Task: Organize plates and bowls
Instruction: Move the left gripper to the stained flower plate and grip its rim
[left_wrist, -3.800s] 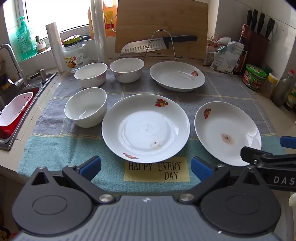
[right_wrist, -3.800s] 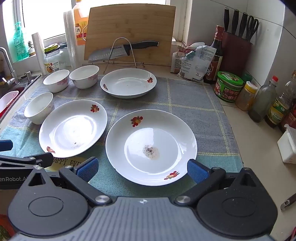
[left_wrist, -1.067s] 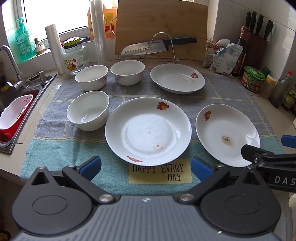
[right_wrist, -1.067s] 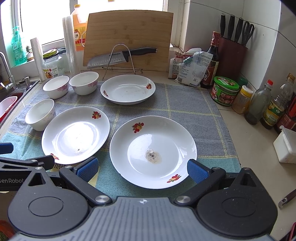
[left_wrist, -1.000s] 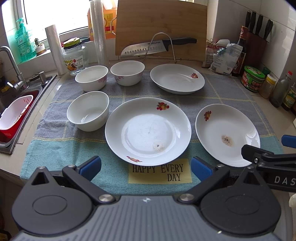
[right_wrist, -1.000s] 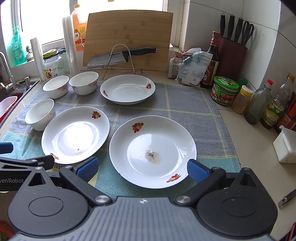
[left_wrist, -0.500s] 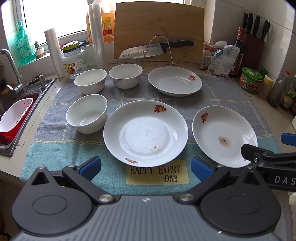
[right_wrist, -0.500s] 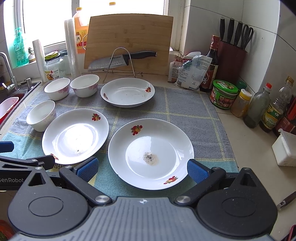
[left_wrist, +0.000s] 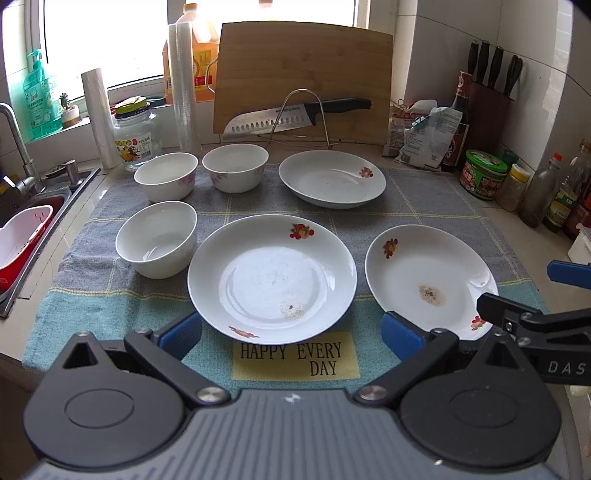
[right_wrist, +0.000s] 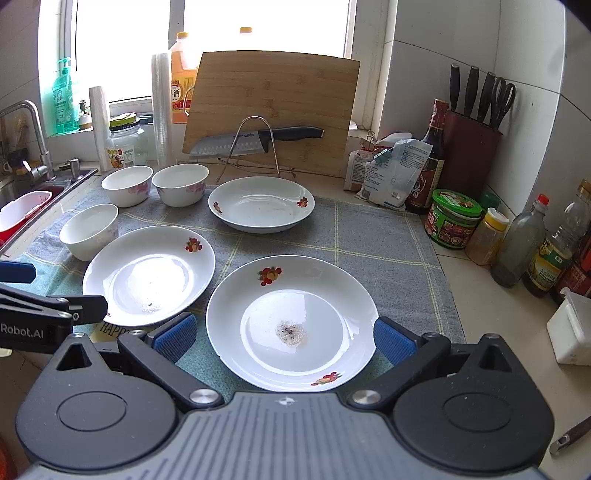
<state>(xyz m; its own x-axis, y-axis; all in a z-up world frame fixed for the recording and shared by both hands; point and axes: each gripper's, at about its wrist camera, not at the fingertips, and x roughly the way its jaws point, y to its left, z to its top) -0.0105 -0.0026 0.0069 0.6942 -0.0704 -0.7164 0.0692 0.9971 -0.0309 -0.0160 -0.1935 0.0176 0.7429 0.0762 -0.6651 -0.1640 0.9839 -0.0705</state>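
Comparing with moments earlier, only a slight raising of both viewpoints is noted; the left gripper (left_wrist: 291, 332) and right gripper (right_wrist: 282, 338) are held wide open, empty, before the white flower-printed middle plate (left_wrist: 271, 275) and right plate (right_wrist: 291, 321); stacking is judged not yet begun.

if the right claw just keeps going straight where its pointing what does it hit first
Most likely the near rim of the stained plate, which lies between the open right claw fingers; depth is unclear, so it may pass just above.

Glossy white ceramic plates (left_wrist: 271, 275) and bowls (left_wrist: 157, 238) sit on a matt woven cloth mat (left_wrist: 424, 199) before a wooden board (left_wrist: 303, 77).
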